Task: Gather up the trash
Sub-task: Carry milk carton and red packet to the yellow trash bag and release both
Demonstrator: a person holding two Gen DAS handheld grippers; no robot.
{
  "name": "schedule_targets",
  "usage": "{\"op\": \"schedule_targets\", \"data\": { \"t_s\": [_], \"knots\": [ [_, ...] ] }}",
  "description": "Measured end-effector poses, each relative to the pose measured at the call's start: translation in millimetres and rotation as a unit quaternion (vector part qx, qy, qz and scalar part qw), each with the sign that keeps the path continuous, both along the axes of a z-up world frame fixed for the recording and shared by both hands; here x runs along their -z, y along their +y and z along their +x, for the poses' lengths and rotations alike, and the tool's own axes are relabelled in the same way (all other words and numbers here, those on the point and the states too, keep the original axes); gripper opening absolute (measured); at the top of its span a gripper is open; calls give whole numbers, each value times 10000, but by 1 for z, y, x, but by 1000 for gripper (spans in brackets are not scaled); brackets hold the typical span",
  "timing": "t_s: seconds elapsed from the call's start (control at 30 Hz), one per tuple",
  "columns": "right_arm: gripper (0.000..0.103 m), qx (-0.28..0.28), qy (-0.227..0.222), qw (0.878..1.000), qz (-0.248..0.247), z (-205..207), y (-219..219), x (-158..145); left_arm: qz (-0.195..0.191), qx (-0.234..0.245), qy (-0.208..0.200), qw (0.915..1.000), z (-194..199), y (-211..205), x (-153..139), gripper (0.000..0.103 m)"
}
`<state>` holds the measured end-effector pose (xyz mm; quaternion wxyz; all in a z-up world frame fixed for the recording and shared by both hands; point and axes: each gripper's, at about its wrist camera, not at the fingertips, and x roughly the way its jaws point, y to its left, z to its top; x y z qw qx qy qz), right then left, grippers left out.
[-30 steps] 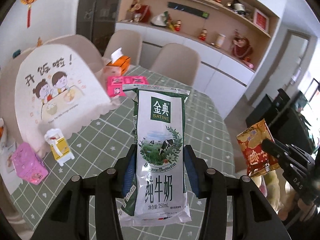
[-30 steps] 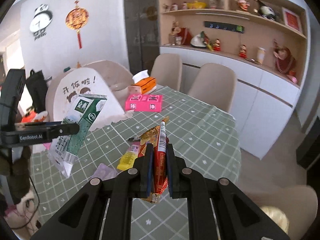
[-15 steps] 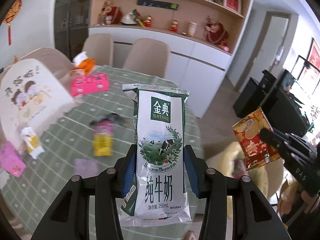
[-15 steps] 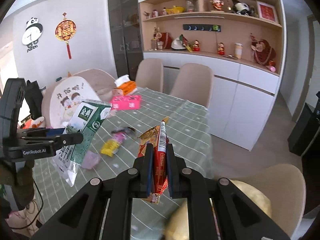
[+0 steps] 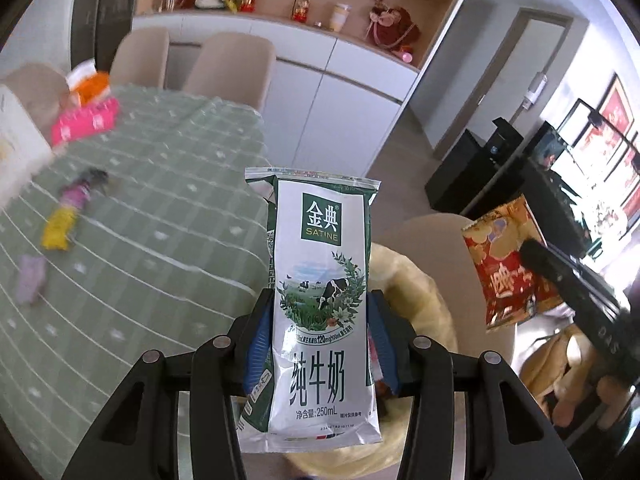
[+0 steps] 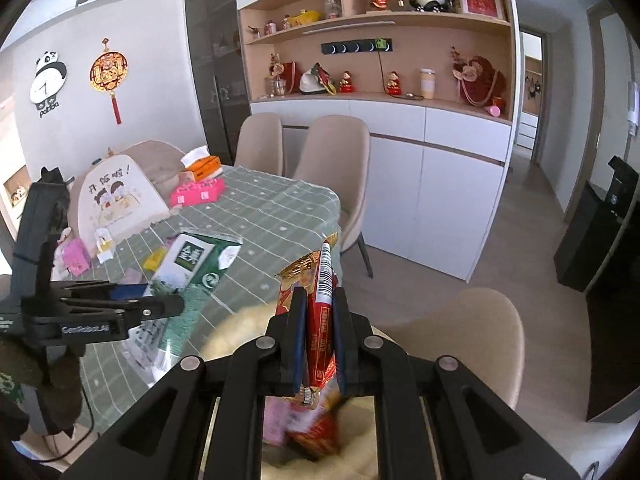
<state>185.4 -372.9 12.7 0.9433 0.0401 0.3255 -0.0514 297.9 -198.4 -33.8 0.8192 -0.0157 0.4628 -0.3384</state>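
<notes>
My left gripper (image 5: pixel 320 312) is shut on a white and green milk pouch (image 5: pixel 322 280), which stands upright between its blue pads; the right wrist view shows the same pouch (image 6: pixel 188 264) off to the left. My right gripper (image 6: pixel 316 304) is shut on a red snack bag (image 6: pixel 322 308), held edge-on; in the left wrist view that bag (image 5: pixel 504 268) hangs at the right. Both grippers hang past the table's end, over a beige chair with a yellow fluffy cushion (image 5: pixel 412 280). Below the right gripper lie blurred red and pink wrappers (image 6: pixel 308 428).
A green checked table (image 5: pixel 152 208) carries a yellow wrapper (image 5: pixel 60 226), a purple one (image 5: pixel 30 276), a pink box (image 6: pixel 198 194), a tissue box (image 6: pixel 202 164) and a printed food cover (image 6: pixel 116 204). Beige chairs (image 6: pixel 332 168) and white cabinets (image 6: pixel 424 176) stand behind. Dark equipment (image 6: pixel 596 232) is at the right.
Both grippers have swung right, from over the table to beyond its end above the cushioned chair. Each keeps its hold on its item.
</notes>
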Motion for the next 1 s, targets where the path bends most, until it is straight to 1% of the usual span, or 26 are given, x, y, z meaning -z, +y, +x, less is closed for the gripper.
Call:
{"op": "schedule_targets", "data": {
  "t_s": [0.07,0.17,0.27,0.37,0.47,0.53,0.63,0.77,0.87,1.0],
  "knots": [
    [11,22,33,10000,64,-6,-10,8,27,49,125,9999,-5,-14,14,47],
    [11,111,31,9997,199,-14,-22,16,130,164,174,9996,-14,-28,30,47],
    [11,167,62,9993,335,-16,-29,23,162,239,273,9992,-18,-35,43,47],
    [11,130,147,9992,353,-15,-30,30,169,245,380,9988,-19,-37,56,47],
    [11,77,222,9992,338,-14,-26,37,85,238,506,9984,-17,-34,62,54],
    [11,49,264,9991,331,-13,-22,41,23,221,500,9985,-16,-30,60,61],
    [11,-3,309,9989,347,-9,-18,45,26,195,413,9990,-17,-24,54,66],
    [11,-103,375,9985,382,-4,-10,52,39,79,287,9995,-16,-12,44,67],
    [11,-229,460,9976,456,1,0,60,43,-94,160,9998,-15,5,33,67],
    [12,-476,725,9936,717,18,16,82,43,-426,62,9991,-10,36,21,68]
  ]
}}
